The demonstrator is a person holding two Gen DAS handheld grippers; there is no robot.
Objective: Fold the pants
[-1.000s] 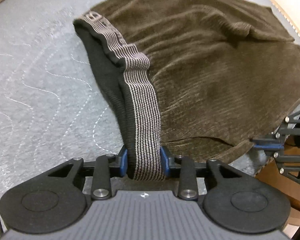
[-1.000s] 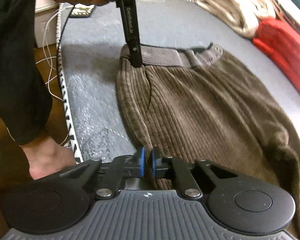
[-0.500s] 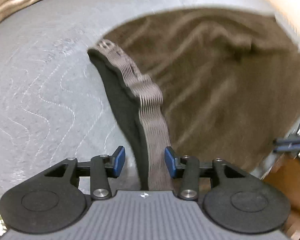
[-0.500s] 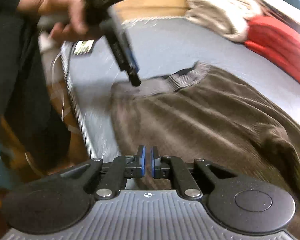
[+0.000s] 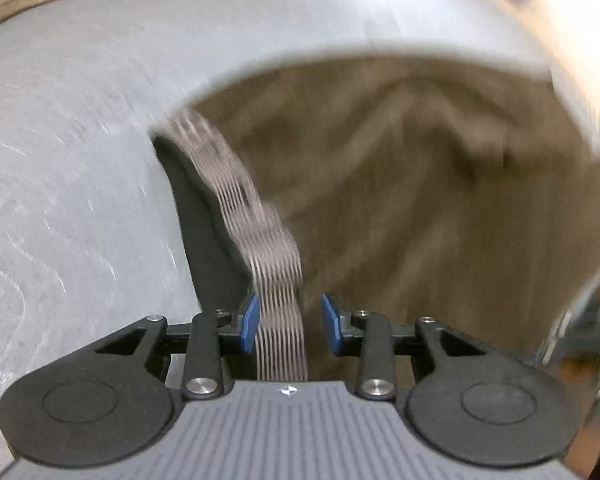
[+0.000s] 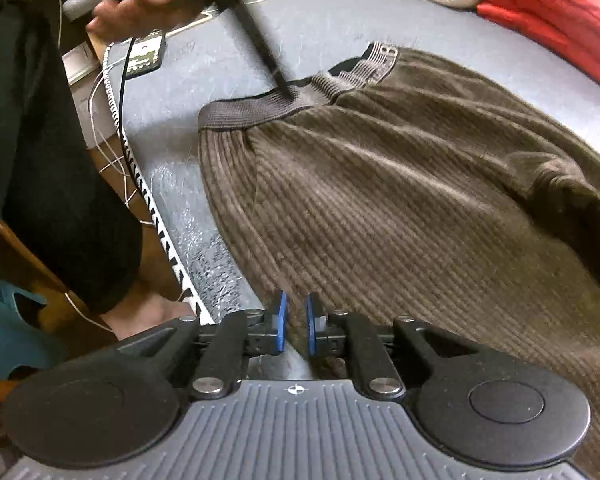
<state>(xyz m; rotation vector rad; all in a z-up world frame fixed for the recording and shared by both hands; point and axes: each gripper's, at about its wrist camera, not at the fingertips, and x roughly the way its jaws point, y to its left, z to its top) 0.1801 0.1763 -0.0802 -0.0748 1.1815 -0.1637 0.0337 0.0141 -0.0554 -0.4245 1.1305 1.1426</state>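
pants (image 6: 400, 200): flat by mattress (image 6: 332, 12) near edge for folding. left gripper (image 5: 288, 322): closing, waistband (image 5: 278, 292) loose between pads. right gripper (image 6: 293, 326): opening slightly, empty.

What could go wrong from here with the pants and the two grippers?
1. The left gripper stands open around the striped waistband, so the band may slip out.
2. The right gripper has just been opening with no cloth clearly between its pads; the brown pants near the mattress edge could slide off.
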